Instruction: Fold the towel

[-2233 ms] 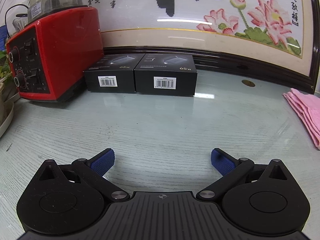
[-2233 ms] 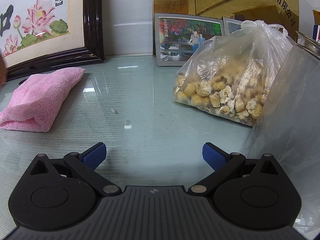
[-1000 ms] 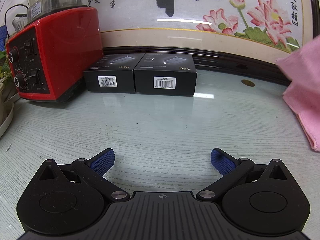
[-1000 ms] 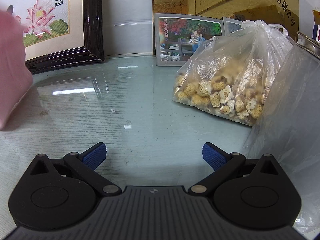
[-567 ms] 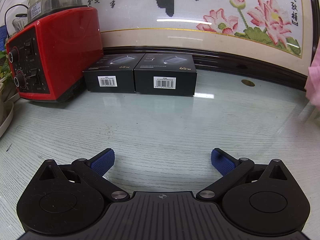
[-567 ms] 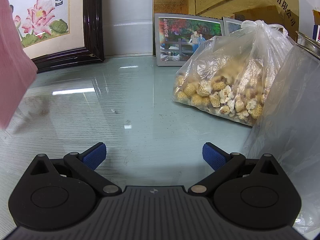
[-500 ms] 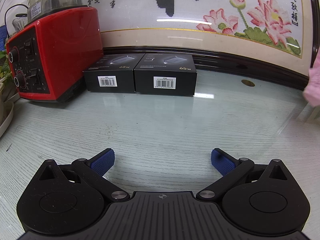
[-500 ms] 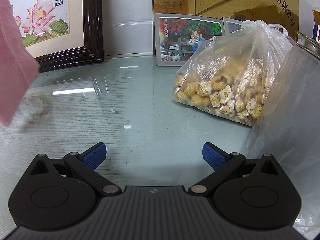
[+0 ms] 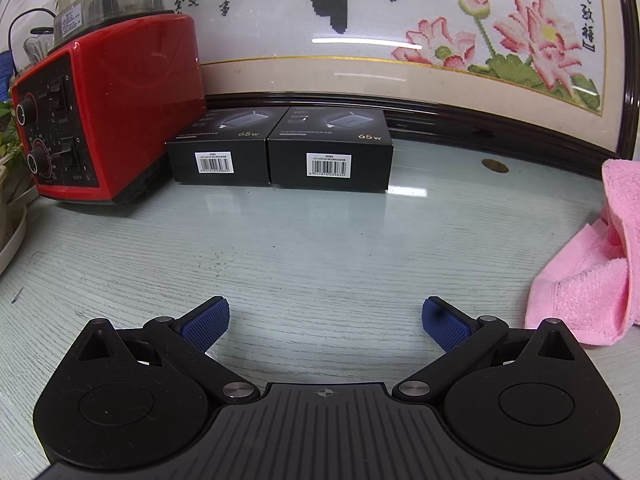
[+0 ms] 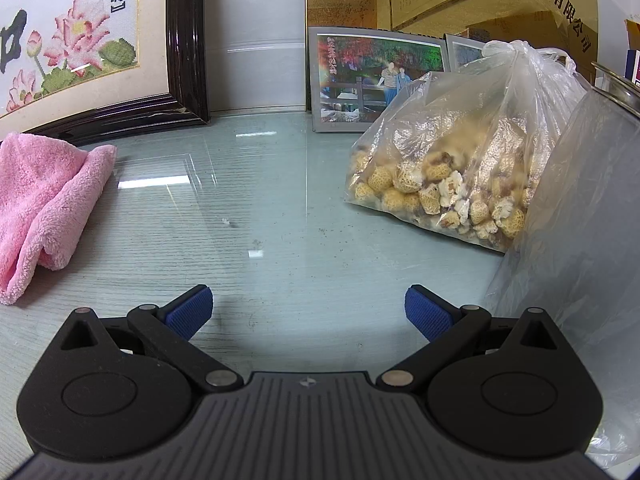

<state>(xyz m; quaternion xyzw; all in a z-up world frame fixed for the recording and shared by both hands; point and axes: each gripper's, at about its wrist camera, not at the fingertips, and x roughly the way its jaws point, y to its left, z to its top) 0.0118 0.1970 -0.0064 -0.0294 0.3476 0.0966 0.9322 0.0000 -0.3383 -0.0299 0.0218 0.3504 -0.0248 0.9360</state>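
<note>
A pink towel point(image 9: 596, 264) lies crumpled in a loose heap on the glass-topped table, at the right edge of the left wrist view. It also shows at the left edge of the right wrist view point(image 10: 44, 200), between the two grippers. My left gripper point(image 9: 325, 318) is open and empty, low over the table, with the towel just right of its right finger. My right gripper point(image 10: 308, 310) is open and empty, with the towel to its far left.
A red appliance point(image 9: 108, 120) and two black boxes point(image 9: 280, 146) stand at the back left before a framed embroidery point(image 9: 400, 40). A clear bag of dried goods point(image 10: 452, 160), another plastic bag point(image 10: 580, 240) and a framed photo point(image 10: 372, 76) stand at the right.
The towel was lifted off the table, hung in the air between the grippers, and now lies back on the table in a looser, crumpled heap. Both grippers stayed still and open.
</note>
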